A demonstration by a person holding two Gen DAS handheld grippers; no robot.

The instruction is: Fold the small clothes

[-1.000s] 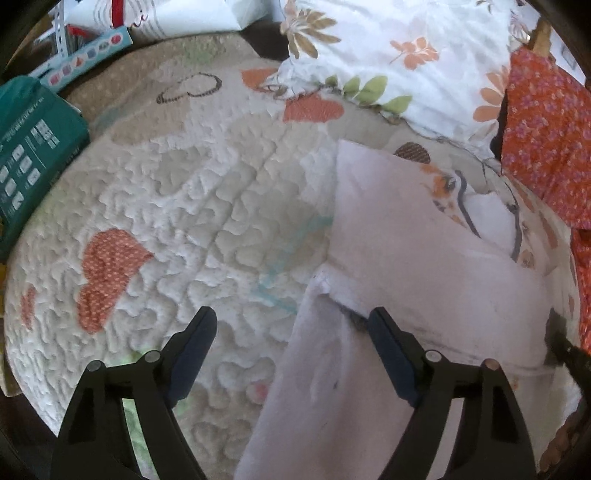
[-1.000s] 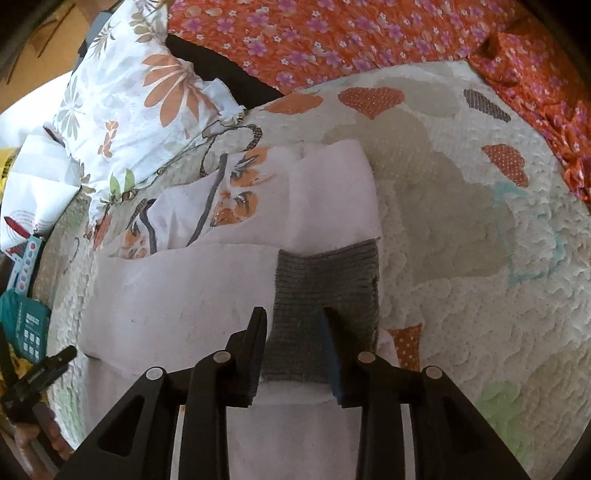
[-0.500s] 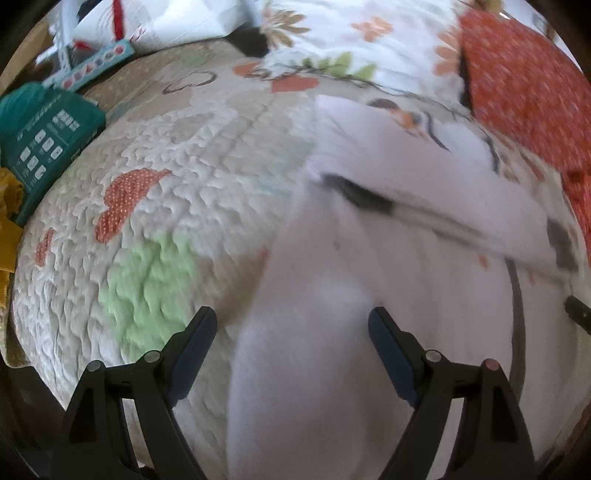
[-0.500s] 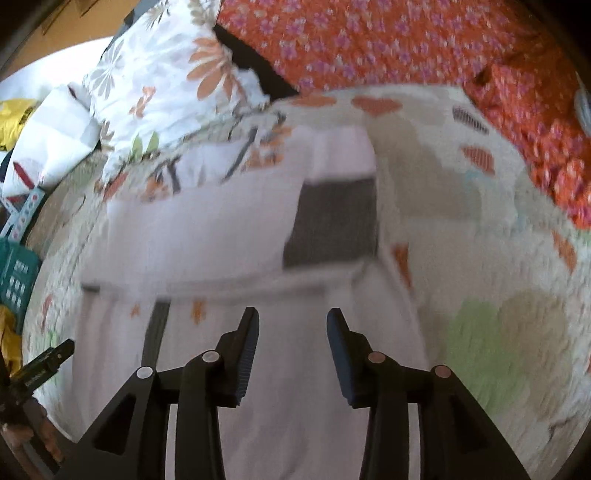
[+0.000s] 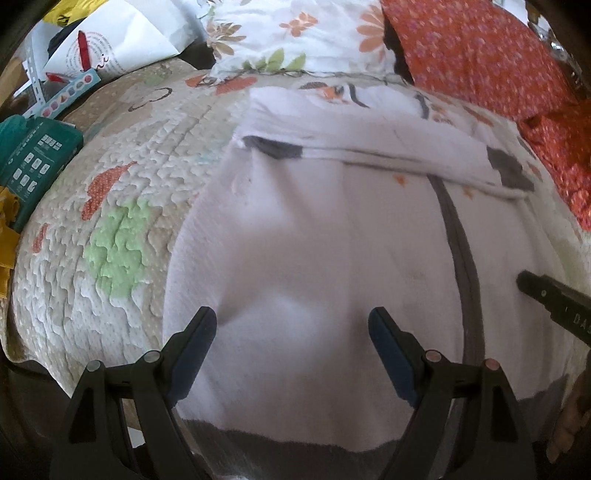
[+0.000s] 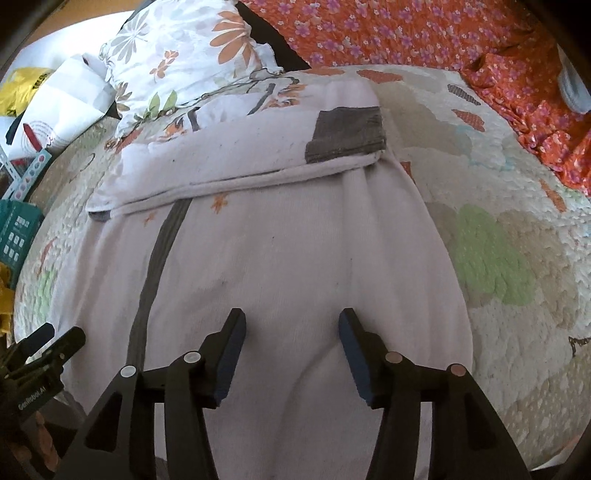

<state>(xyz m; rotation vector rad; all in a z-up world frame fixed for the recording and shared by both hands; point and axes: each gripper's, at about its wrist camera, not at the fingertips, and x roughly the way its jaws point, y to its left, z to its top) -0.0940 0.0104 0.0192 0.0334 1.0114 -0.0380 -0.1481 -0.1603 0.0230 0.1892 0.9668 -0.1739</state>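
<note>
Since a second ago both grippers have drawn back toward the near edge of the bed, so the grey cuff (image 6: 345,134) that lay between the right gripper's fingers now sits far off at about 12 o'clock in the right wrist view, on top of the folded-over band of cloth. The right gripper (image 6: 291,332) has just been opening its jaws; they stand apart over the plain pale body of the small white garment (image 6: 280,266), pads clear of the cloth with nothing pinched between them. The left gripper (image 5: 291,330) holds its jaws wide and released as well, poised above the same garment near its dark grey hem (image 5: 280,443) at 6 o'clock. The garment lies spread flat on the quilted bedspread (image 5: 110,206), its sleeves folded across the upper part into a horizontal band, a grey stripe (image 5: 460,258) running down toward 5 o'clock in the left wrist view. In that view a tip of the right gripper juts in at 3 o'clock. A floral pillow (image 6: 184,48) lies at 11 o'clock in the right wrist view, an orange flowered cloth (image 6: 406,33) at 1 o'clock, and a teal box (image 5: 29,158) at 9 o'clock in the left wrist view.
</note>
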